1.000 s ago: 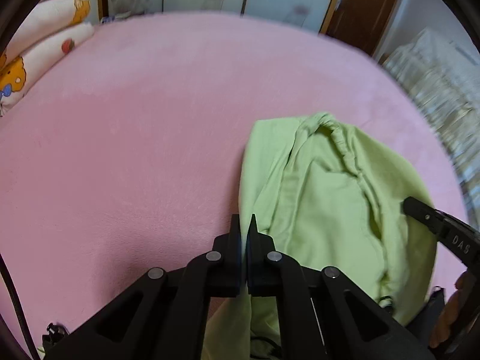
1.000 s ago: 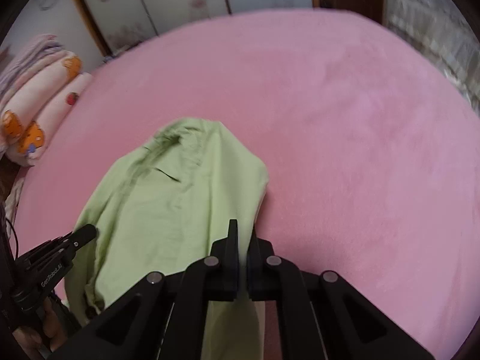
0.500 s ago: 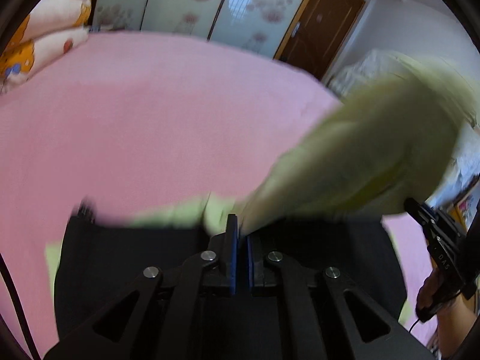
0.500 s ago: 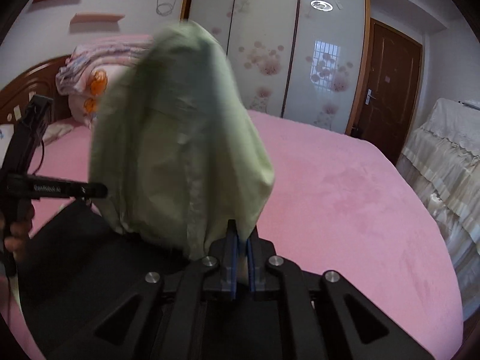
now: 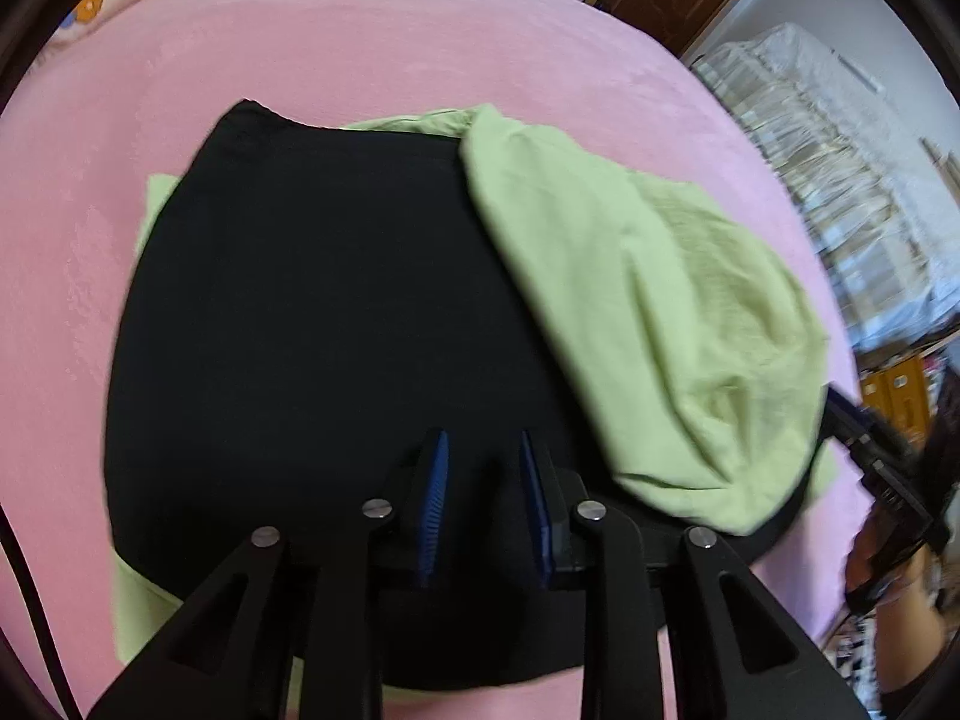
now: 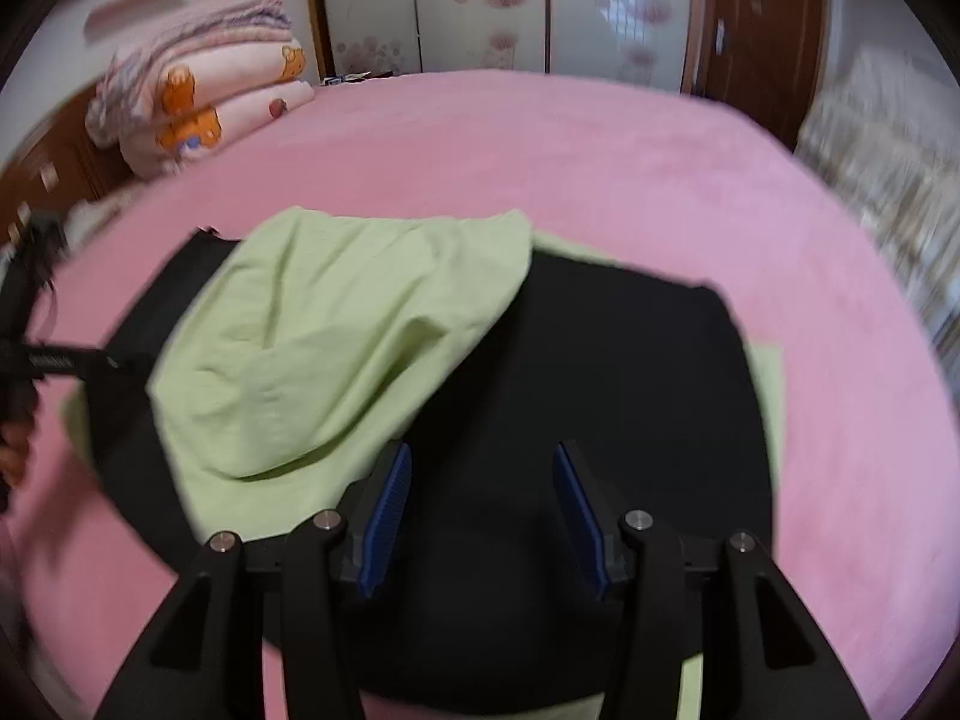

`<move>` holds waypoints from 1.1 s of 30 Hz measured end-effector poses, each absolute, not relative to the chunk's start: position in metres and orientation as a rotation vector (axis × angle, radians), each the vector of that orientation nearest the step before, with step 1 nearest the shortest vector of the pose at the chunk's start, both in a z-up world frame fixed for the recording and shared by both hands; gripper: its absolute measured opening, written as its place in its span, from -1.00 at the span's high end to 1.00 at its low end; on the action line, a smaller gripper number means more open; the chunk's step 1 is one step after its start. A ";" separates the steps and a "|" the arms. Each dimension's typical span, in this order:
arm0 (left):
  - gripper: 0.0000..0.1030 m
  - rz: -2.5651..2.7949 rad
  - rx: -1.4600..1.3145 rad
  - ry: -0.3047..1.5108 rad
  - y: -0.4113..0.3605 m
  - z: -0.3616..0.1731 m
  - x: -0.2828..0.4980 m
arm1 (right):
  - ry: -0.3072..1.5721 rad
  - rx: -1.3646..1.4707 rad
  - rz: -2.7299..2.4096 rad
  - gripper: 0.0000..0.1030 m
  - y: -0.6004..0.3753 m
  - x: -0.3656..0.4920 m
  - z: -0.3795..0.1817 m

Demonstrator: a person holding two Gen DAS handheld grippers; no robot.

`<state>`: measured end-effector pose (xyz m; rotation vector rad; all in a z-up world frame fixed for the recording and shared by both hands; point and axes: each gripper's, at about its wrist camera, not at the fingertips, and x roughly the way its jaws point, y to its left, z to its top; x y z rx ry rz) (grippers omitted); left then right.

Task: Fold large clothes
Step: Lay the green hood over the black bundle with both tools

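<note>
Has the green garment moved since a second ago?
Yes. The green garment was flipped from the pink bed onto a black cloth; both grippers released it.

Light green garment [image 5: 660, 324], soft, creased; bunched in a rounded heap across one side of a black garment [image 5: 312, 324]; black garment spread flat on the pink bed; more green cloth [image 6: 765, 396] showing beneath its edges.

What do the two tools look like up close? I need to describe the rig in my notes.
Both are matte black. The left tool and the right tool each have two angular fingers with triangular cutouts, silver round screw heads at the joints, and ribbed blue pads on the inner faces. A thin black cable runs along the left view's edge. Seen from the side, the left tool carries small pale lettering, unreadable here.
</note>
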<state>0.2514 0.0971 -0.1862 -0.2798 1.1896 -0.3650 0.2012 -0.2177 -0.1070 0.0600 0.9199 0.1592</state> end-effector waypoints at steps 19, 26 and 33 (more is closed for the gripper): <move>0.57 -0.477 -0.561 1.217 0.035 -0.205 0.287 | 1.086 0.293 0.219 0.82 -0.200 0.250 -0.144; 0.98 -0.471 -0.530 1.042 0.036 -0.145 0.285 | 1.017 0.705 0.353 0.95 -0.220 0.240 -0.140; 0.97 -0.327 -0.319 1.199 0.048 -0.200 0.282 | 1.104 0.614 0.219 0.96 -0.221 0.222 -0.196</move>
